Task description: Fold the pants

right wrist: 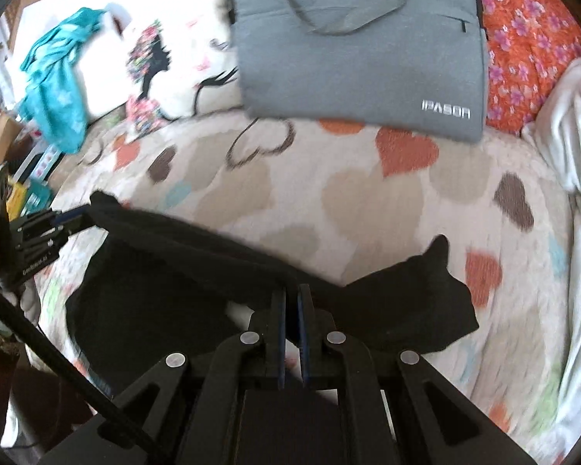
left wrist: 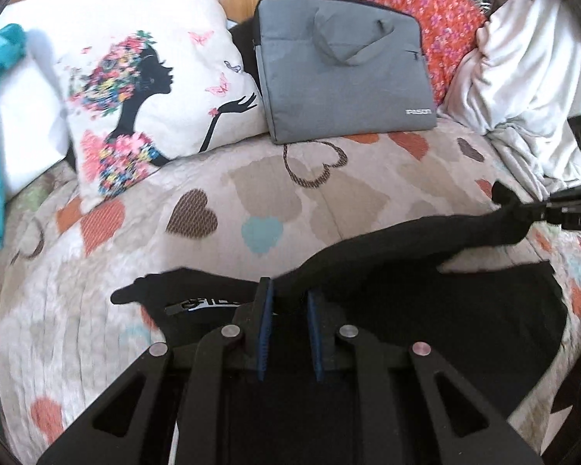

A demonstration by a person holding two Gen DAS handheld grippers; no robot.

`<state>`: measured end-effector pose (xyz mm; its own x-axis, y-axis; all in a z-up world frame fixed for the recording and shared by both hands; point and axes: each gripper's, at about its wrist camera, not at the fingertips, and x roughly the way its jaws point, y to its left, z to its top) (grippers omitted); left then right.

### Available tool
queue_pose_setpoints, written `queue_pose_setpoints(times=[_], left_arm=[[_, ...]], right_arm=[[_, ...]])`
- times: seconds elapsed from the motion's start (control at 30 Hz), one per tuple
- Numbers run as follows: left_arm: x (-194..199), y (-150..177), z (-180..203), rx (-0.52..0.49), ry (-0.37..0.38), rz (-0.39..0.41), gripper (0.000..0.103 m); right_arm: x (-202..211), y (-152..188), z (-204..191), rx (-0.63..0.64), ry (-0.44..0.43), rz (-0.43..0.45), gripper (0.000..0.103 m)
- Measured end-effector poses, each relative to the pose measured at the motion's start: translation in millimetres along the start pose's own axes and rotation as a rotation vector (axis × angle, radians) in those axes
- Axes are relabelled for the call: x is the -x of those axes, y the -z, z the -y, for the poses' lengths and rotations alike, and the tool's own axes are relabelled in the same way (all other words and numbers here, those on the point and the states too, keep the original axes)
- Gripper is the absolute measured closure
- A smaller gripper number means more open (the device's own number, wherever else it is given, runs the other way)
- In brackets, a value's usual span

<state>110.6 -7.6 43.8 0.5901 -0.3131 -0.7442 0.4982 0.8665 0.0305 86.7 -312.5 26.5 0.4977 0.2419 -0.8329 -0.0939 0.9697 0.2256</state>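
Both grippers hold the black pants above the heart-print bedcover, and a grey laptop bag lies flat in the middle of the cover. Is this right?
Not quite. The grey laptop bag leans at the back against the orange floral cushion, as the left wrist view shows. Both grippers do hold the black pants.

- A pale quilted bedspread printed with orange, brown and teal hearts (left wrist: 213,201).
- A grey fabric laptop bag with two handles (left wrist: 344,77), propped on the bedspread against an orange flowered cushion (left wrist: 437,11).
- A white pillow printed with a black silhouette and butterflies (left wrist: 151,93), just left of the bag.
- A crumpled turquoise cloth (right wrist: 58,77).
- Rumpled white bedding (left wrist: 530,77) at the right.
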Motion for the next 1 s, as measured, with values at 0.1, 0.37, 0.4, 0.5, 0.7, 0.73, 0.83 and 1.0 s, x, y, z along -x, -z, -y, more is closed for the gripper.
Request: queue_pose_setpoints(times=[0.1,0.37,0.4,0.5,0.7,0.73,0.83,1.0], left_arm=[[19,26,10,0.002,-0.009,0.002,0.087],[44,89,24,0.046,-0.025,-0.021,0.101],[46,95,22,0.061,-0.034,-0.028,0.101],[50,114,7,0.129,-0.034,-0.06,0.101],[62,133,-35,0.34,-0.014,-0.044,0.101],[63,134,-43,0.384,-0.011,-0.037,0.101],[60,134,-73,0.541,-0.004,-0.028,0.091],[39,127,-118,0.759,0.03,-0.021,0.06]], right_arm=[[7,37,-10,-0.013,-0.018,-0.01,0.097],[7,115,-18,-0.096,-0.049,-0.058,0.097],[7,124,-18,-0.108,-0.043,-0.062,0.097],[7,143,-15,-0.141,-0.065,-0.073,0.097],[6,166,-18,-0.154,-0.066,-0.094,0.097],[5,168,-18,-0.159,-0.068,-0.096,0.097],[2,170,-16,-0.17,-0.074,-0.097,0.097],[-2,172,-14,-0.185,-0.08,-0.095,0.097]])
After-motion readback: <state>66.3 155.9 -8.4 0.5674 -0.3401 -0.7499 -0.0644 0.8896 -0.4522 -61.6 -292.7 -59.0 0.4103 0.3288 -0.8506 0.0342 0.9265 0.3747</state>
